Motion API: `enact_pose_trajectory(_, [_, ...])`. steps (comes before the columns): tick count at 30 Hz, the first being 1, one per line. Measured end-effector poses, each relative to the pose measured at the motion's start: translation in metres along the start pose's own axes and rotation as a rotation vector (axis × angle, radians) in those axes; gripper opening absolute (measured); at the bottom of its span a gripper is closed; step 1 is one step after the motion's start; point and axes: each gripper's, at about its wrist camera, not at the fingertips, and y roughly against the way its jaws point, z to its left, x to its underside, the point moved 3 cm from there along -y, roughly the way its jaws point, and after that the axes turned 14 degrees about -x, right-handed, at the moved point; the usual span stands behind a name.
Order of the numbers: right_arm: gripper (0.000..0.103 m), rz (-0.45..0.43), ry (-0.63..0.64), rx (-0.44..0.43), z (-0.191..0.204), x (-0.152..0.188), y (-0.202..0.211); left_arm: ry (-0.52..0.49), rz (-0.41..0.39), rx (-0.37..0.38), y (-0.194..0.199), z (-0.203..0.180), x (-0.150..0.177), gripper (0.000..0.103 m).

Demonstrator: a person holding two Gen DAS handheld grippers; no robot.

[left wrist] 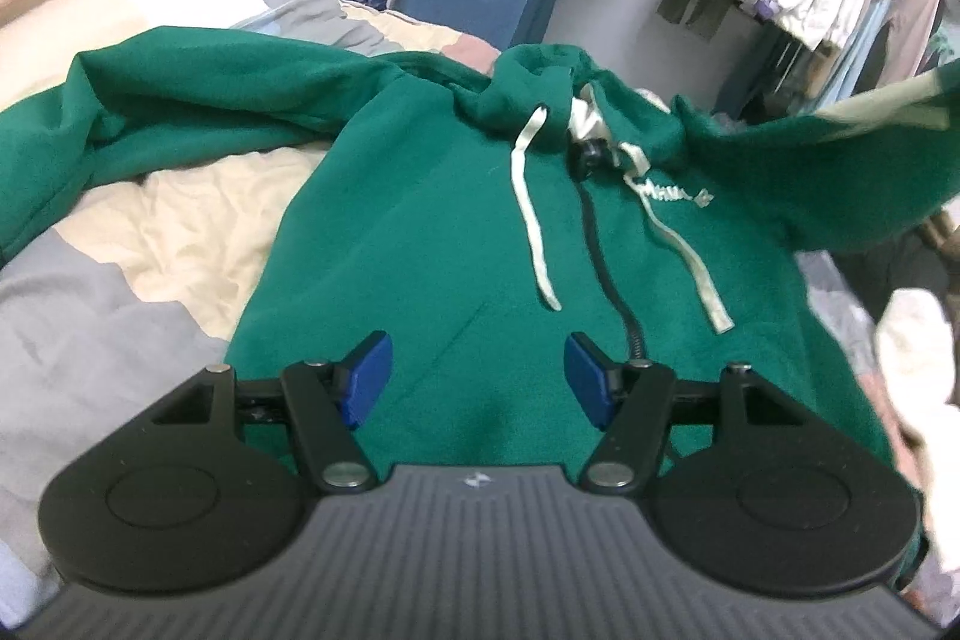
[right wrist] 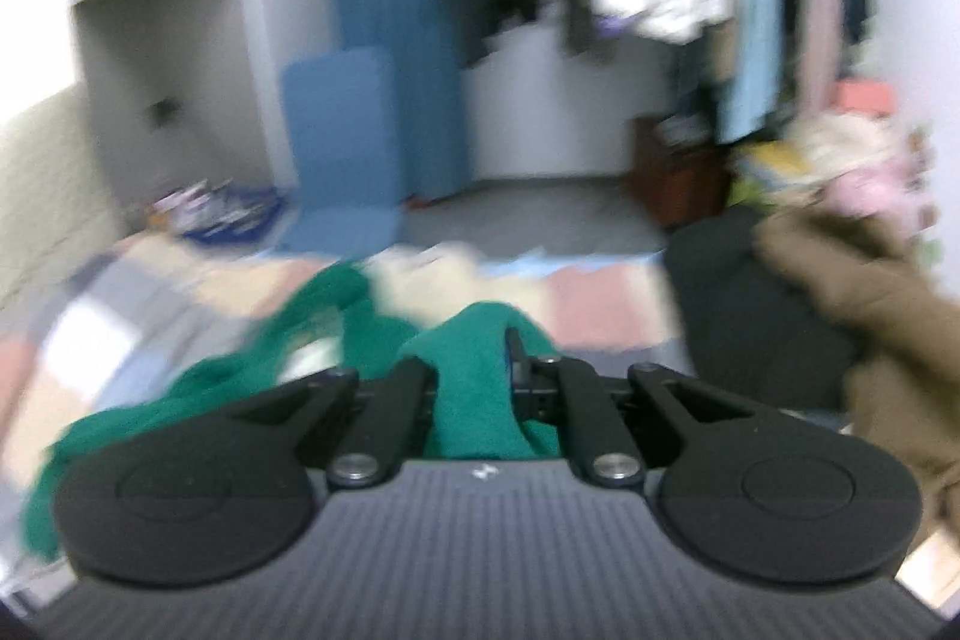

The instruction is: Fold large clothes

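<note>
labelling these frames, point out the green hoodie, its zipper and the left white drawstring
green hoodie (left wrist: 420,244), left wrist view, front panel
zipper (left wrist: 606,268), left wrist view, mid-length
left white drawstring (left wrist: 531,214), left wrist view, middle of cord

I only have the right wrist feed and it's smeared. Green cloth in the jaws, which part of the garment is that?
Observer: Looks like a sleeve of the green zip hoodie, raised off the patchwork duvet at the right of the left wrist view.
Operator: Left gripper holding anything?
Observer: No. The left gripper is open, nothing between its pads, over the hem.
Operator: Other sleeve?
Observer: Lies flat, spread to the left.
</note>
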Motion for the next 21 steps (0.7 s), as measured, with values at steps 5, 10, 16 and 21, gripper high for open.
enact_pose_trajectory(5, [0.008, 0.13, 0.028, -0.153, 0.09, 0.07, -0.046, 0.051, -0.011, 0.063, 0.006, 0.005, -0.004, 0.069])
enact_pose_trajectory(10, [0.009, 0.207, 0.015, -0.26, 0.143, 0.135, -0.106, 0.123, -0.005, 0.114, 0.008, 0.016, -0.008, 0.069])
enact_pose_trajectory(16, [0.012, 0.27, 0.082, -0.292, 0.161, 0.191, -0.179, 0.183, 0.002, 0.101, 0.003, 0.033, -0.013, 0.069])
enact_pose_trajectory(21, [0.052, 0.34, -0.022, -0.377, 0.142, 0.207, -0.203, 0.243, 0.021, 0.124, -0.004, 0.041, -0.015, 0.069])
